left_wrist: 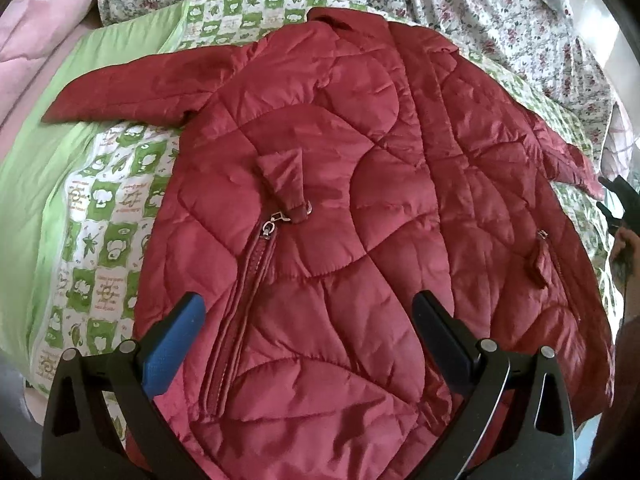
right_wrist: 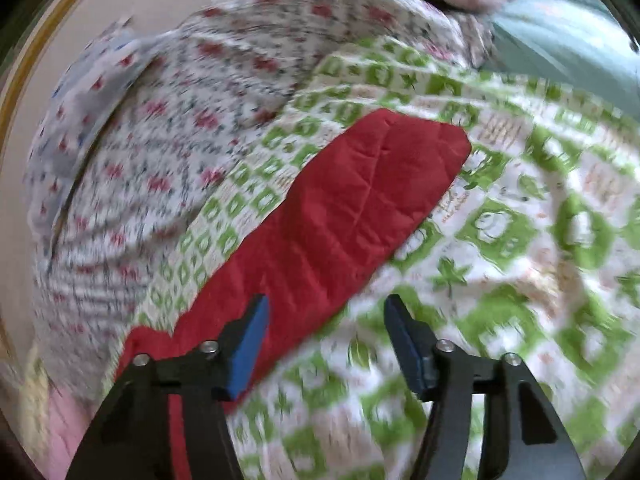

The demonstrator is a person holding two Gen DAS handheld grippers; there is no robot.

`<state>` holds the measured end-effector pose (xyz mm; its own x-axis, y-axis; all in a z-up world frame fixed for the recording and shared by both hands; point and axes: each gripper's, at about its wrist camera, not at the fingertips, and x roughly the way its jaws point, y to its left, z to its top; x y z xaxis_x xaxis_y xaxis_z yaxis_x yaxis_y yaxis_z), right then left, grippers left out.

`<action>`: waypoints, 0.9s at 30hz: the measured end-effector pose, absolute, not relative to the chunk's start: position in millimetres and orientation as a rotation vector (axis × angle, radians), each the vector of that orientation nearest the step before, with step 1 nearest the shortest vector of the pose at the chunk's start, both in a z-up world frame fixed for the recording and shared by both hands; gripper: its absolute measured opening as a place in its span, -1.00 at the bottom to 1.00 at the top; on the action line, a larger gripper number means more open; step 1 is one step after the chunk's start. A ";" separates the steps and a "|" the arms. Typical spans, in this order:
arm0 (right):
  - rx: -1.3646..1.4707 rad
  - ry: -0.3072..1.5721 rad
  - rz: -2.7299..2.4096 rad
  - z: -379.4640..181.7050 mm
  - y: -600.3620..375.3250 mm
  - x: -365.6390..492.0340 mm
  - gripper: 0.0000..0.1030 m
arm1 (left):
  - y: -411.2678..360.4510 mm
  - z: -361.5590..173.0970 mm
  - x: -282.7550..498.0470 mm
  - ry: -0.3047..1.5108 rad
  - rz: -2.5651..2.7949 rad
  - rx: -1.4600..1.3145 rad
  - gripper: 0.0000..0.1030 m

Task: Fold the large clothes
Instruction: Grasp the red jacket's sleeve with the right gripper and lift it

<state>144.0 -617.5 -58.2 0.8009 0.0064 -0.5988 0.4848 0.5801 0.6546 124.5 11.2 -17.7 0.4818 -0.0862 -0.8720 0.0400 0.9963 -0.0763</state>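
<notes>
A dark red quilted jacket (left_wrist: 360, 184) lies spread flat, front up, on a green-and-white patterned bedspread (left_wrist: 104, 216). One sleeve (left_wrist: 132, 88) stretches out to the left. A zipped pocket with a metal pull (left_wrist: 268, 228) sits near the middle. My left gripper (left_wrist: 308, 312) is open, empty and hovers above the jacket's lower part. In the blurred right wrist view the other sleeve (right_wrist: 340, 216) lies on the bedspread (right_wrist: 520, 240). My right gripper (right_wrist: 326, 312) is open and empty, just above the sleeve's edge. The right gripper also shows at the left wrist view's right edge (left_wrist: 618, 200).
A floral sheet (left_wrist: 460, 0) lies bunched along the far side of the bed and shows in the right wrist view (right_wrist: 160, 140). A pink quilt (left_wrist: 36, 28) lies at the far left. A plain green border (left_wrist: 36, 176) runs along the bedspread's left side.
</notes>
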 end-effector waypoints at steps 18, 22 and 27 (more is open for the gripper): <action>0.761 0.451 -0.224 -19.3 -591.5 187.0 -0.81 | 4.9 -29.7 145.6 1.095 -0.084 -0.043 1.00; 0.737 0.416 -0.098 10.3 -550.5 188.8 -0.81 | 8.6 -29.4 146.2 1.087 -0.083 -0.053 1.00; 0.668 0.426 0.085 40.8 -476.8 197.6 -0.81 | 22.0 -30.7 147.0 1.098 -0.088 -0.093 1.00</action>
